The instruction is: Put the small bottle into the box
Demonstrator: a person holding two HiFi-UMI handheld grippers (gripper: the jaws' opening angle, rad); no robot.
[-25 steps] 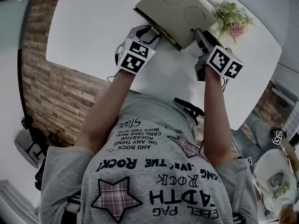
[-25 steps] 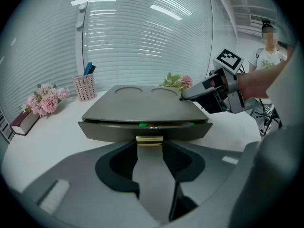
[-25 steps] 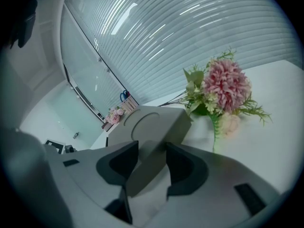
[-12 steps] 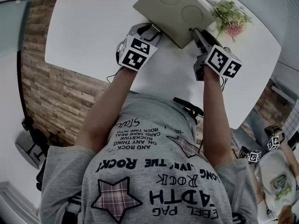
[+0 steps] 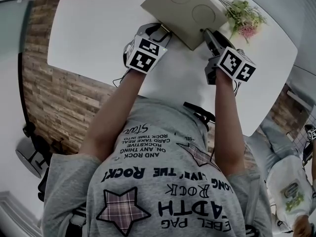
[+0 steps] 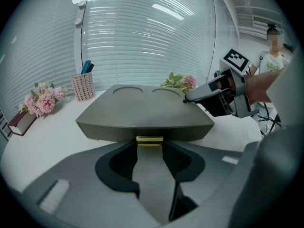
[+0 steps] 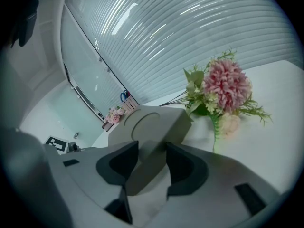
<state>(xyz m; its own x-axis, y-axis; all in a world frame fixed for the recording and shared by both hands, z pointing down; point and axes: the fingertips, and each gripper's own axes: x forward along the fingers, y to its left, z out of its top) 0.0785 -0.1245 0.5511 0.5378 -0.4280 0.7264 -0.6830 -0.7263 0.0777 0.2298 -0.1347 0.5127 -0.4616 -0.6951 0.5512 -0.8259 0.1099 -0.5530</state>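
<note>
1. Left gripper view: your left gripper is released, with its jaws wide and nothing between them, just short of the gold clasp on the front of the shut box. Nudge forward and you shove the box.
2. Your right gripper looks clenched on the near right corner of the lid. Pull away while pinching and the lid swings up or the box skids.
3. The box sits toward the far edge of the table, beside the flowers, so a push drives it into them.
4. No view shows the small bottle, and whether it lies inside cannot be told.
</note>
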